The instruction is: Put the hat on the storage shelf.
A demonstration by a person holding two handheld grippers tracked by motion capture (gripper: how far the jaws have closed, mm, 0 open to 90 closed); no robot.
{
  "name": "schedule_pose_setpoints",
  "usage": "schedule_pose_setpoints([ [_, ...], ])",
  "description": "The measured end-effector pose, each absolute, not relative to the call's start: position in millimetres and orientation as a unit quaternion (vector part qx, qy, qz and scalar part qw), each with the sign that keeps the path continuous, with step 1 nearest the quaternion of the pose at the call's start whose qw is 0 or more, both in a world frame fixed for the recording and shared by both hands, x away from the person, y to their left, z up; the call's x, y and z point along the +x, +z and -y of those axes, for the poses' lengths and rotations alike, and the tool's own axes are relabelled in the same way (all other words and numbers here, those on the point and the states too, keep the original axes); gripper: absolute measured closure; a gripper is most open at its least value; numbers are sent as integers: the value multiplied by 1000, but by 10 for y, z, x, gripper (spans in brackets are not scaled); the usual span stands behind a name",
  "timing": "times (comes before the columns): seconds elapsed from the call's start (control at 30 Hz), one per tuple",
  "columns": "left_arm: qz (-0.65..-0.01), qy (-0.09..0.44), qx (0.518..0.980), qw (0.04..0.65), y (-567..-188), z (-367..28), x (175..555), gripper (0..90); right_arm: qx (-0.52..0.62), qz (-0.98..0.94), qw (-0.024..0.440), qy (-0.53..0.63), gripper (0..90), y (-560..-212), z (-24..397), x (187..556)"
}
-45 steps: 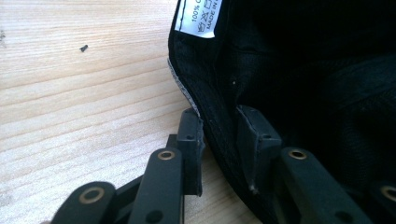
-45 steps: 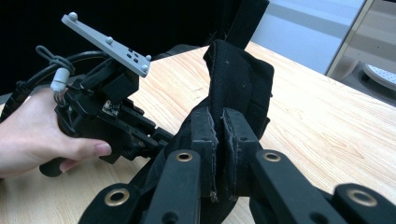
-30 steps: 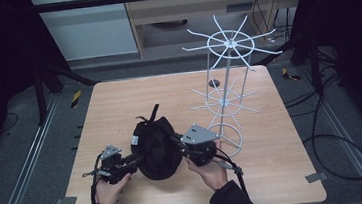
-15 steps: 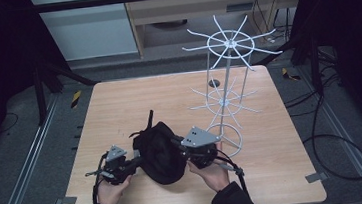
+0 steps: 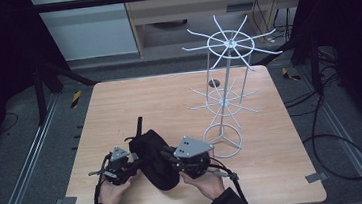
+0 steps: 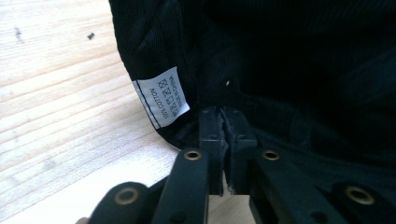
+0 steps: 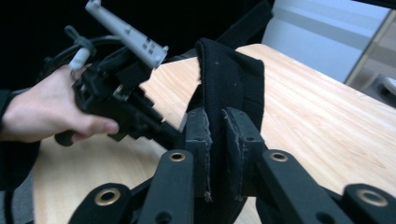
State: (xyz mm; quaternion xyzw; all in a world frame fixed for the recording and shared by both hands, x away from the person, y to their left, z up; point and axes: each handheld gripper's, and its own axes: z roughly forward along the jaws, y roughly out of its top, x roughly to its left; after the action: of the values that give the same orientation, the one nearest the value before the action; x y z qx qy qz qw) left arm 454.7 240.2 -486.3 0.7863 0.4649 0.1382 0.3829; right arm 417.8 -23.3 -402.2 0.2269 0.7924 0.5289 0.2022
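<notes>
- Compared with a second ago, the black cap (image 5: pixel 155 158) has gone from a round dome sitting flat to a narrower lump tipped toward the near edge, and both hands have slid a bit closer to that edge with it. Rack hasn't budged.
- Wooden counter (image 5: pixel 134 101) is the big thing here, light wood, mostly bare.
- White wire rack (image 5: pixel 225 102) stands on the far right part of it: ring foot, centre pole, two tiers of spokes. Its foot is just beside the right hand.
- Cap sits near the front edge, between the two hands, with its strap poking up toward the back. The left gripper view shows the inside with a white care label (image 6: pixel 161 95) reading 100% cotton.
- Left tool (image 5: pixel 130 163) is clamped tight on the cap's edge, pads pressed together with just fabric between.
- Right tool (image 5: pixel 170 157) is pinched on a fold of the cap's black fabric; its jaws have just been easing open slightly, cloth between them.
</notes>
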Motion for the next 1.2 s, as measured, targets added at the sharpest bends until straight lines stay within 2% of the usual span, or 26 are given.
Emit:
schedule_pose_setpoints([
  [0.33,-463,159,727,483,-4397,-2665,4184,736,203,-799,186,534,651,-4085,83,4038],
  [0.53,-451,161,709,518,-4252,-2646,4099,600,192,-804,183,532,581,-4166,6,4028],
  [0.87,-445,169,689,547,-4101,-2589,4121,400,182,-811,179,526,551,-4196,-32,4017],
  [1.0,-444,166,695,541,-4074,-2505,4214,333,180,-813,176,525,550,-4210,-43,4011],
  [1.2,-441,172,711,519,-4156,-2372,4311,298,179,-815,170,524,543,-4214,-50,4003],
])
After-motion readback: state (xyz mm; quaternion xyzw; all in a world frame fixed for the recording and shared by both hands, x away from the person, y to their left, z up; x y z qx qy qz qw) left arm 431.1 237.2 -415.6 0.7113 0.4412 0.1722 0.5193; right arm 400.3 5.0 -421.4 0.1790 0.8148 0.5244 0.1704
